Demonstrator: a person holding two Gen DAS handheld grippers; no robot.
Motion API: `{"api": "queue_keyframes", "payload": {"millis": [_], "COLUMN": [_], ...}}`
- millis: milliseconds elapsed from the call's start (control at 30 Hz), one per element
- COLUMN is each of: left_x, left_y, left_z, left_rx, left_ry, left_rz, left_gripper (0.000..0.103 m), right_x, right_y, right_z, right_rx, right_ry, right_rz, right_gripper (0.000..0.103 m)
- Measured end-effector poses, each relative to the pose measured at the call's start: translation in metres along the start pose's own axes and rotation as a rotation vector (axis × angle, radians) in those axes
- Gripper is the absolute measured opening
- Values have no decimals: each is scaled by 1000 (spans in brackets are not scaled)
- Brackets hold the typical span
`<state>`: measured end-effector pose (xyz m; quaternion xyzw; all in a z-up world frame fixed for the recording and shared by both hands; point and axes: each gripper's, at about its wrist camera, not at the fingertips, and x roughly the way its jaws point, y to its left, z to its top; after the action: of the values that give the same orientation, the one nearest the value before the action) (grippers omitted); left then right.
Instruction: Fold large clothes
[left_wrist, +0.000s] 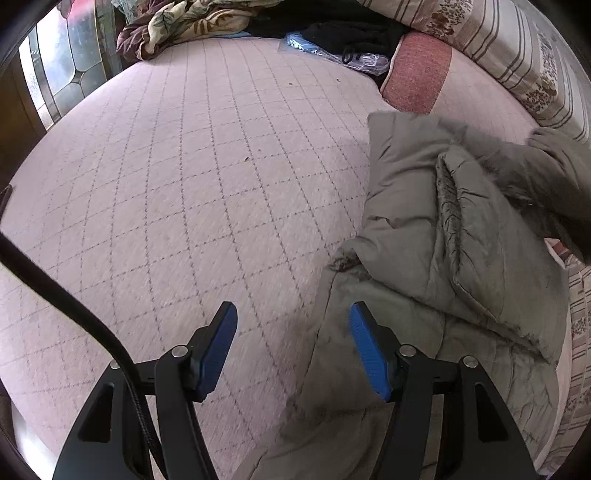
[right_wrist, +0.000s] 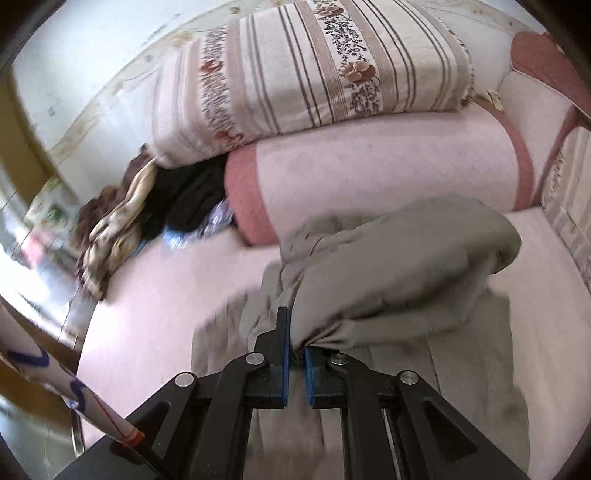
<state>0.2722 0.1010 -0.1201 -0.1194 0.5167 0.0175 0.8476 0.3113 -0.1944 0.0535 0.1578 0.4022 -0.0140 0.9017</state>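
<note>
A large grey-olive padded coat (left_wrist: 436, 258) lies on the pink quilted bed, at the right of the left wrist view. My left gripper (left_wrist: 293, 314) is open and empty, hovering over the coat's left edge. In the right wrist view my right gripper (right_wrist: 297, 339) is shut on a bunched fold of the coat (right_wrist: 388, 266) and holds it lifted above the bed, with the rest of the coat draping below.
The pink checked bed cover (left_wrist: 184, 184) spreads to the left. A pink bolster (right_wrist: 369, 177) and a striped floral pillow (right_wrist: 314, 74) lie at the back. A heap of dark and patterned clothes (left_wrist: 221, 22) and a plastic bag (left_wrist: 332, 51) sit at the far edge.
</note>
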Motion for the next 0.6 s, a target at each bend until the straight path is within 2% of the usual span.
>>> {"api": "queue_keyframes", "payload": {"millis": [133,267,400,567,600], "left_x": [-6,-8,-12,-19,-19], "left_y": [7,16,23,23,23], "left_z": [-5,-7,-8,-7,-8], "left_rx": [-22,-52,-69,-58,-58], "left_ry": [-10,-9,-7,-23,-24], "left_rz": [5,10,11,12,12], "left_gripper": [62,62,62,62,62], "right_x": [-14,21,69,122,128], "right_y": [-3,-8,-13,-26,-28], "right_z": [-80,-143,-160,-154,-153], "right_rx": [8,103,152,194,198], "right_ry": [70,189,236,274,276], "right_rz": [42,74,33,-15,-19], "right_gripper": [6,6,6,7,10]}}
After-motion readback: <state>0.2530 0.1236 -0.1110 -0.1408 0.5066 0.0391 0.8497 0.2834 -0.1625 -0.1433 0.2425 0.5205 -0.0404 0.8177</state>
